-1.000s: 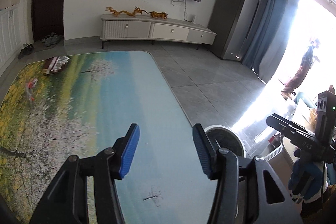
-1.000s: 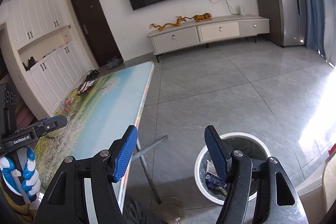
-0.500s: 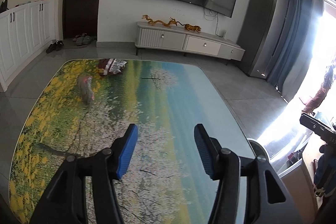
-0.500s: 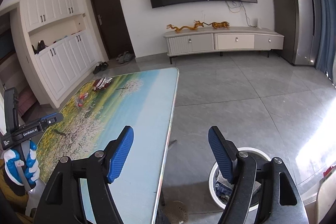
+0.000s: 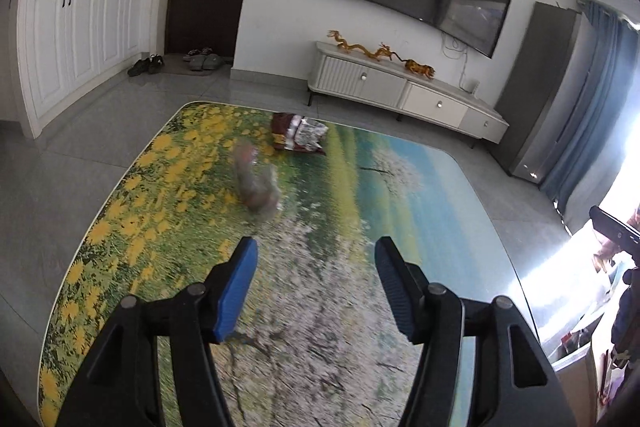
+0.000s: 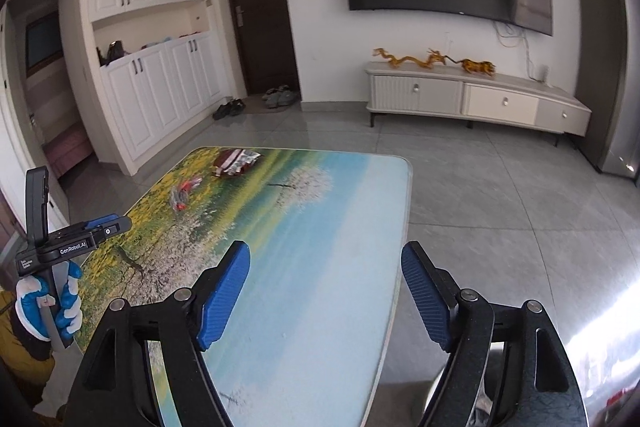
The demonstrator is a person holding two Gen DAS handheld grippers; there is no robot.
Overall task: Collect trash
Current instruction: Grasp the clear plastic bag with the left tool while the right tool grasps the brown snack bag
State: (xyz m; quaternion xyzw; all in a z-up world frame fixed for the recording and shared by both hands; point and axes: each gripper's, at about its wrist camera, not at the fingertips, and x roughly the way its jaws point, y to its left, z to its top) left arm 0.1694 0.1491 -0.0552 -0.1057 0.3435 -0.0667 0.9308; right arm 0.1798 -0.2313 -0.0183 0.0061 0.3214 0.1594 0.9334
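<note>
Left wrist view: the bench, printed with a landscape, carries a dark red snack bag at its far end and a blurred clear wrapper nearer. Both the left gripper and right gripper gape wide, jaws just opening, empty.

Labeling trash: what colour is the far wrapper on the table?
Dark red with silver and white, the far wrapper; clearest in left wrist view.

Strong daylight enters from the right and burns out that edge. The fisheye bends the walls; the clear wrapper looks blurred.
</note>
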